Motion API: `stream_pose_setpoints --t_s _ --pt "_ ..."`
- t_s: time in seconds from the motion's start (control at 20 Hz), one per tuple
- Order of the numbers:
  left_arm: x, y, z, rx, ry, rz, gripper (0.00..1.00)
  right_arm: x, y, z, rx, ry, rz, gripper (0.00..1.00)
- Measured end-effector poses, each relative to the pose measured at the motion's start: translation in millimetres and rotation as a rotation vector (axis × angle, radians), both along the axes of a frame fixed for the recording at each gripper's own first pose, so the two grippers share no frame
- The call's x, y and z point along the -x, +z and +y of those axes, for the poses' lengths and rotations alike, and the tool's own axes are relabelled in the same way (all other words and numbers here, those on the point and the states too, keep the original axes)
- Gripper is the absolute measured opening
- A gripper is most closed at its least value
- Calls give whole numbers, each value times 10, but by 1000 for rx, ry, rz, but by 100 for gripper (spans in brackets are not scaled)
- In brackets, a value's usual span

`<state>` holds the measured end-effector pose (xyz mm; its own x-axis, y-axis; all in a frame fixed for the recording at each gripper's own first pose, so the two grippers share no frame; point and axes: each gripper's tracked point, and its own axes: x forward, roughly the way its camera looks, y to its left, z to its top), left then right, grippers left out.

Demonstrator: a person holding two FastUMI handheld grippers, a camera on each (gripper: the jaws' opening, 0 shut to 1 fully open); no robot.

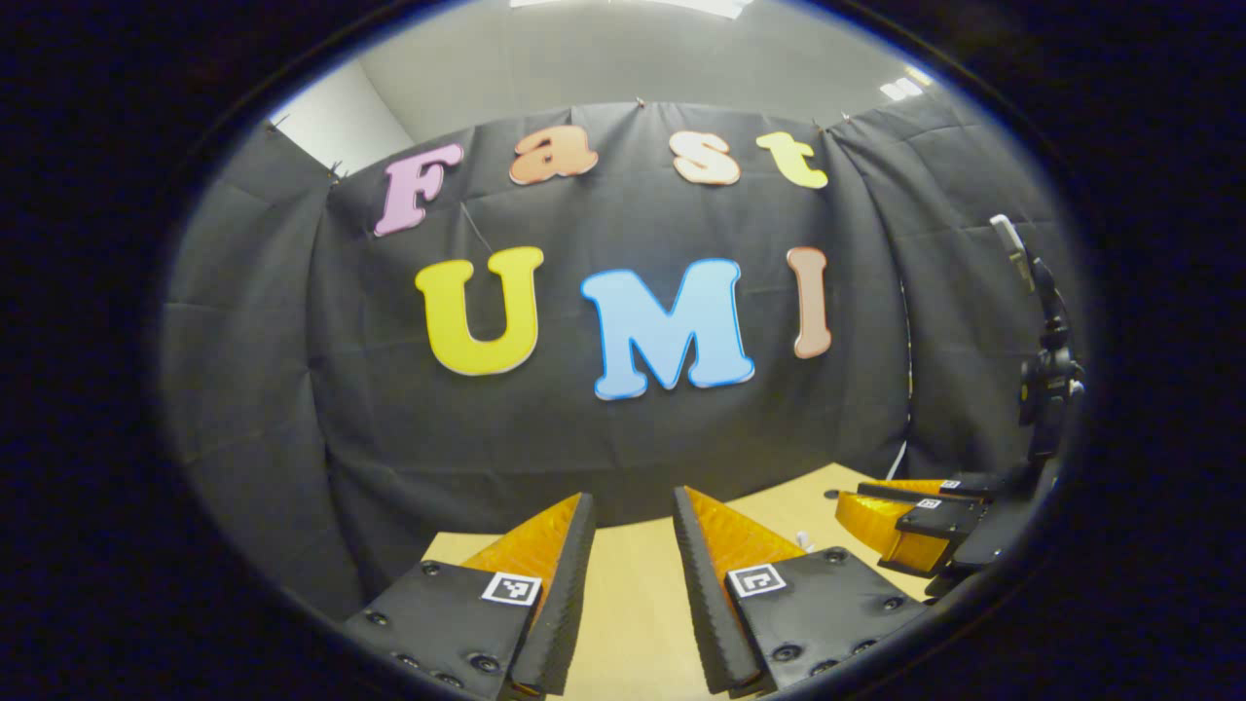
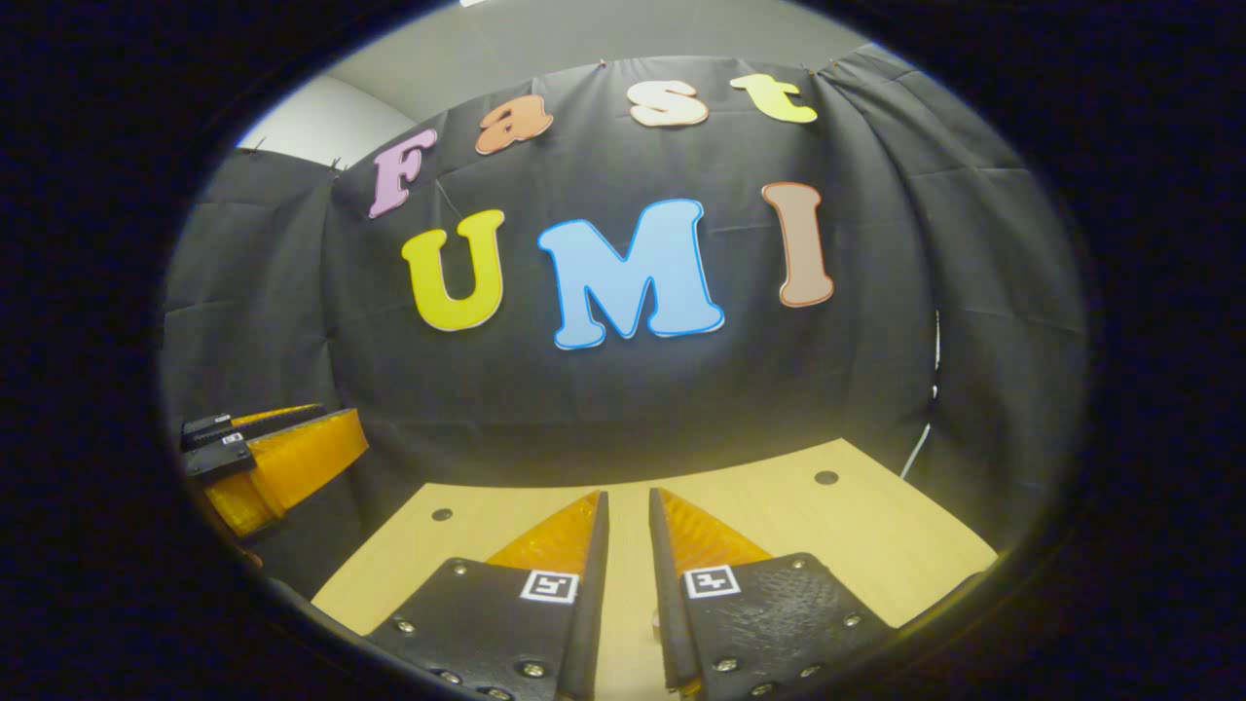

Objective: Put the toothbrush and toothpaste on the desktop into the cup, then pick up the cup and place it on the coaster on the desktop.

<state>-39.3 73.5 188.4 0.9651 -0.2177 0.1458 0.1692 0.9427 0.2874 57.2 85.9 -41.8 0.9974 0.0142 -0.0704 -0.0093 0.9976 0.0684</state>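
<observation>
Two grippers hang raised and level over the desk, and I read that as a ready pose, since neither holds anything. Nearest in the left gripper view, my left gripper (image 1: 633, 555) has its fingers spread with a clear gap and bare wood between them. In the right gripper view, my right gripper (image 2: 628, 545) has its fingers drawn close with only a thin slit, nothing pinched in it. Just past the left gripper's right finger, a small white tip (image 1: 804, 538) pokes up; it may be the toothbrush or toothpaste, but I cannot tell. Farther to that side, the right gripper floats above the desktop (image 1: 779, 501). Cup and coaster sit somewhere below these sightlines, I judge, because both cameras tilt up at the booth's cloth wall (image 2: 876, 370) beyond the desk's far edge.
</observation>
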Motion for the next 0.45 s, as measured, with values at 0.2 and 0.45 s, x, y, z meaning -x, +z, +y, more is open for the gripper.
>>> stream_pose_setpoints --t_s 0.2,0.45 --pt "75 172 -102 -3 -19 -53 55 -18 187 -223 4 -36 -43 25" --pt "49 116 -180 14 -36 -39 63 63 305 -423 11 -82 -82 25"
